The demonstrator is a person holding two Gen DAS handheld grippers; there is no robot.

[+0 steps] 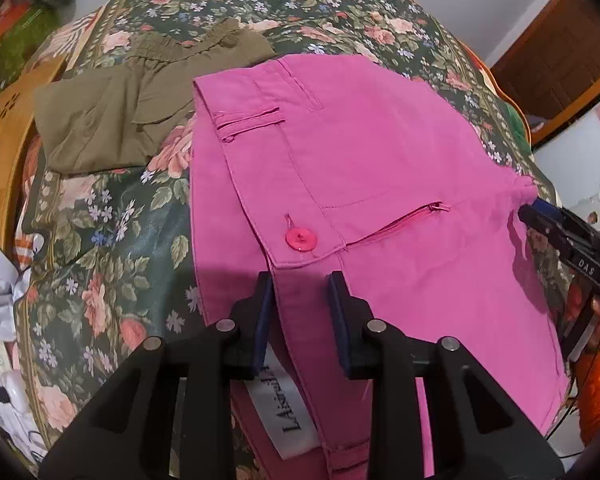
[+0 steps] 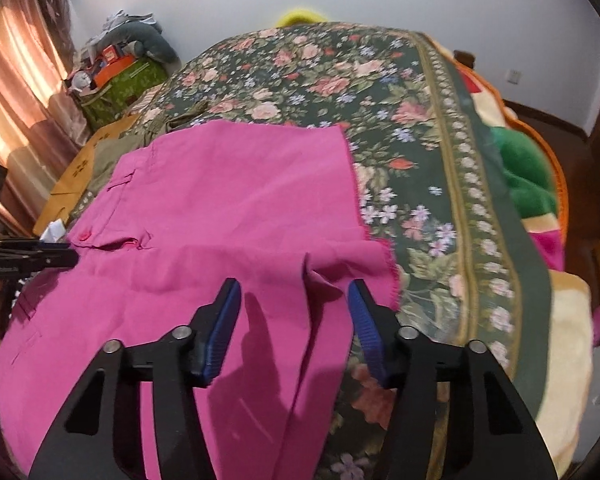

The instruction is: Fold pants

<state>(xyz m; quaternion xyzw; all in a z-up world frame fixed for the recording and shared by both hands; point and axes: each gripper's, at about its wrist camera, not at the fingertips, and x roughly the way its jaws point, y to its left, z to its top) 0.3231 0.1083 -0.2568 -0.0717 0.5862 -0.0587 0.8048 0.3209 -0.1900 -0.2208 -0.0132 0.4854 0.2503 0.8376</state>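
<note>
Pink pants (image 1: pixel 360 168) lie spread on a floral bedspread (image 1: pixel 112 232), waistband toward me, with a pink button (image 1: pixel 301 239), a zip fly and a white label (image 1: pixel 284 416). My left gripper (image 1: pixel 302 280) is open, its jaws either side of the waistband edge just below the button. In the right wrist view the pink pants (image 2: pixel 220 216) lie flat, with the leg part near me. My right gripper (image 2: pixel 294 286) is open over a crease in the cloth, holding nothing. The right gripper also shows at the right edge of the left wrist view (image 1: pixel 528 212).
Folded olive-green pants (image 1: pixel 140 108) lie on the bed beyond the pink ones, at the left. A wooden headboard (image 1: pixel 4 152) and papers (image 1: pixel 0 292) are at the left. A green and orange blanket (image 2: pixel 528 168) lies at the bed's right side. Boxes and clutter (image 2: pixel 116 68) stand by the curtain.
</note>
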